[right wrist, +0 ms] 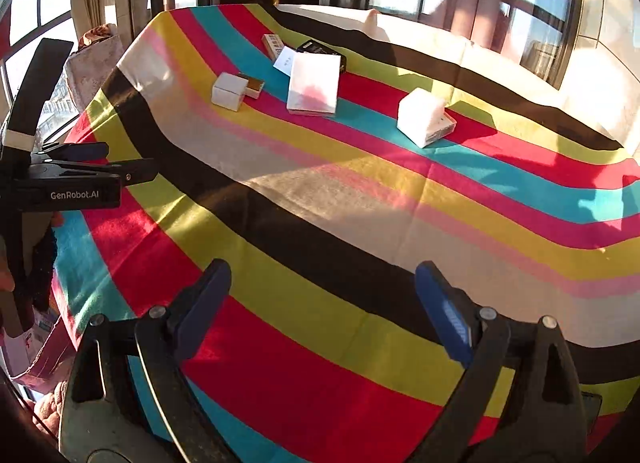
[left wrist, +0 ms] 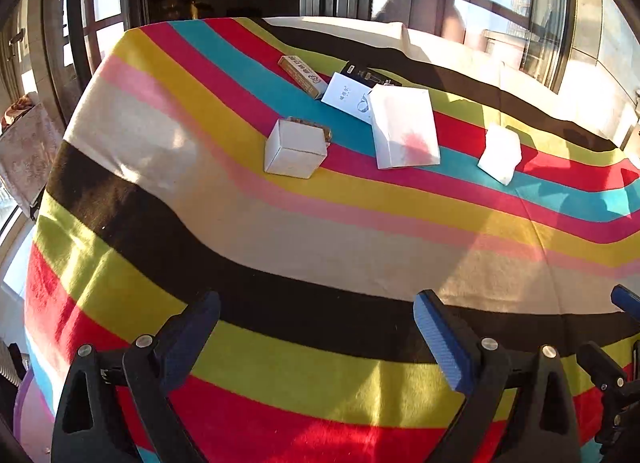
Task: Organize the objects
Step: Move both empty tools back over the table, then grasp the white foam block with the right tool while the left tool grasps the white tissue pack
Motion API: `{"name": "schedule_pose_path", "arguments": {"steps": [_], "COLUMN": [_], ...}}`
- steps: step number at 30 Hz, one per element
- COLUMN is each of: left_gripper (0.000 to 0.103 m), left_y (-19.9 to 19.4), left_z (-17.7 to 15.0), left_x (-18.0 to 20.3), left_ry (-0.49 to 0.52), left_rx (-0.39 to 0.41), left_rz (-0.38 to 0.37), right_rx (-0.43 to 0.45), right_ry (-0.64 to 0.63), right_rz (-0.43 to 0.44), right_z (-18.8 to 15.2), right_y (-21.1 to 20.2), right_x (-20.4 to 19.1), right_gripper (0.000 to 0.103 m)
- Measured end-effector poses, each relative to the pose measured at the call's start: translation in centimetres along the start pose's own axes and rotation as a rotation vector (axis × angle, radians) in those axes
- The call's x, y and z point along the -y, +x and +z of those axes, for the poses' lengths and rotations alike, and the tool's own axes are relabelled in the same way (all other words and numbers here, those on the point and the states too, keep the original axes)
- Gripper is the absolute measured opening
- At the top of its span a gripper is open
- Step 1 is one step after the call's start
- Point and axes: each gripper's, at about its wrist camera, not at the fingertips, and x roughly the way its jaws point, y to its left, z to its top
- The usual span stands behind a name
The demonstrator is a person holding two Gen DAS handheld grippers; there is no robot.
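Observation:
Several small boxes lie far ahead on the striped cloth (left wrist: 320,231): a white cube box (left wrist: 295,151), a taller white box (left wrist: 404,129), a white box (left wrist: 502,153) off to the right, a brown carton (left wrist: 302,75), a flat white card box (left wrist: 346,97) and a black box (left wrist: 370,75). My left gripper (left wrist: 316,303) hangs open over the near black stripe, holding nothing. My right gripper (right wrist: 322,271) is open too and holds nothing, well short of the cube box (right wrist: 229,91), the tall box (right wrist: 314,83) and the right box (right wrist: 424,115).
The cloth (right wrist: 360,203) drapes over the table's left and near edges. Windows and a railing stand behind the far edge. The left tool's black body (right wrist: 76,195) shows at the left of the right wrist view. A patterned cloth bundle (right wrist: 94,63) sits beyond the left edge.

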Motion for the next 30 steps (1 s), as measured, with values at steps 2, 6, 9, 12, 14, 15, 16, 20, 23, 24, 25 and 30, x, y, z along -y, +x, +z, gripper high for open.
{"name": "schedule_pose_path", "arguments": {"steps": [2, 6, 9, 12, 14, 15, 16, 20, 23, 24, 25, 30], "left_gripper": [0.099, 0.099, 0.099, 0.099, 0.099, 0.099, 0.099, 0.099, 0.100, 0.100, 0.100, 0.100], "left_y": [1.9, 4.4, 4.6, 4.8, 5.1, 5.4, 5.4, 5.3, 5.4, 5.5, 5.5, 5.5], "left_z": [1.3, 1.8, 1.7, 1.6, 1.6, 1.7, 1.7, 1.5, 1.6, 1.6, 1.7, 1.9], "left_x": [0.8, 1.4, 1.1, 0.6, 0.2, -0.1, -0.4, -0.8, -0.6, -0.5, -0.4, 1.3], "left_ry": [0.003, 0.016, 0.004, -0.032, -0.054, -0.074, -0.088, -0.102, -0.093, -0.088, -0.085, -0.030], "left_rx": [-0.001, -0.025, -0.029, -0.039, -0.057, -0.068, -0.065, -0.055, -0.059, -0.060, -0.061, -0.072], "left_rz": [0.014, 0.047, 0.022, 0.006, -0.010, -0.017, -0.021, -0.039, -0.038, -0.038, -0.040, -0.115], "right_rx": [-0.001, -0.007, 0.000, 0.021, 0.008, -0.003, -0.008, -0.097, -0.083, -0.053, -0.025, -0.048], "right_ry": [0.071, 0.267, 0.366, 0.386, 0.365, 0.353, 0.335, 0.219, 0.219, 0.229, 0.231, 0.186], "right_rz": [-0.041, -0.078, -0.108, -0.143, -0.173, -0.192, -0.219, -0.324, -0.274, -0.255, -0.242, -0.191], "right_z": [1.2, 4.6, 7.9, 11.7, 13.9, 14.8, 15.4, 16.4, 14.8, 14.0, 13.1, 7.6], "right_y": [1.4, 5.5, 8.4, 11.2, 13.5, 14.7, 15.6, 19.2, 17.6, 16.2, 14.6, 9.0], "right_x": [3.0, 8.3, 10.3, 10.5, 9.7, 9.4, 8.9, 7.6, 7.8, 8.1, 8.4, 10.2], "right_gripper": [0.095, 0.095, 0.095, 0.095, 0.095, 0.095, 0.095, 0.091, 0.053, 0.053, 0.053, 0.053]}}
